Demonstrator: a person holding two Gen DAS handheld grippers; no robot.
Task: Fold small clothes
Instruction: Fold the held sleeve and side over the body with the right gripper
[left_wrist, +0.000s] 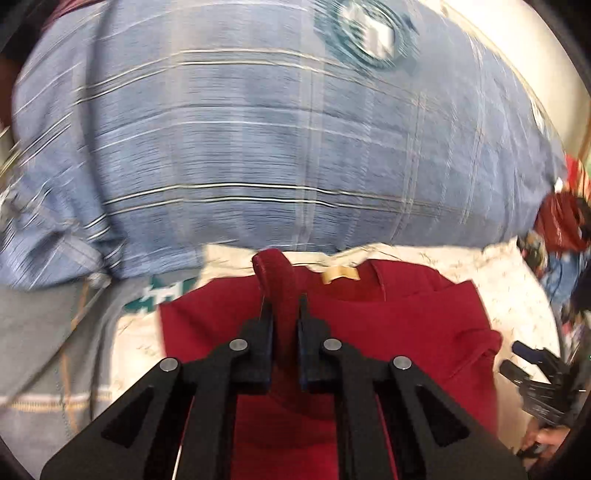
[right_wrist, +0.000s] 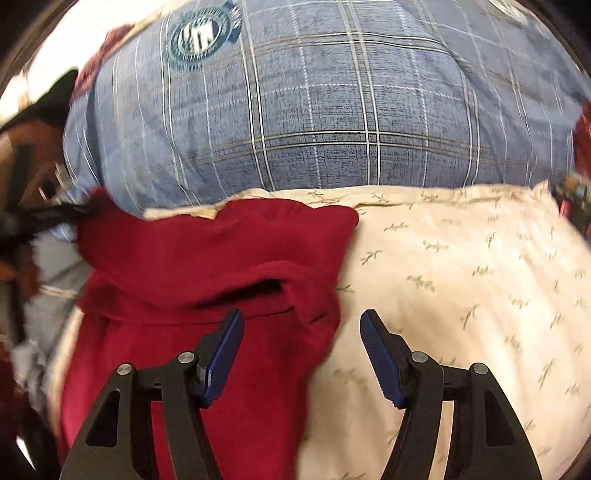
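Left hand-held gripper (left_wrist: 284, 314) is clamped tight on a pinch of the dark red garment (left_wrist: 369, 325), a tongue of cloth sticking up between the pads. The garment lies on the cream sprigged sheet (right_wrist: 461, 277) of the bed, its tan neck label (left_wrist: 340, 275) toward the blue plaid pillow (right_wrist: 314, 110) at the far edge. Right hand-held gripper (right_wrist: 301, 354) hangs half-wide and empty over the garment's right-hand edge. One flap looks turned in; my read, folding has barely begun, most folds remain.
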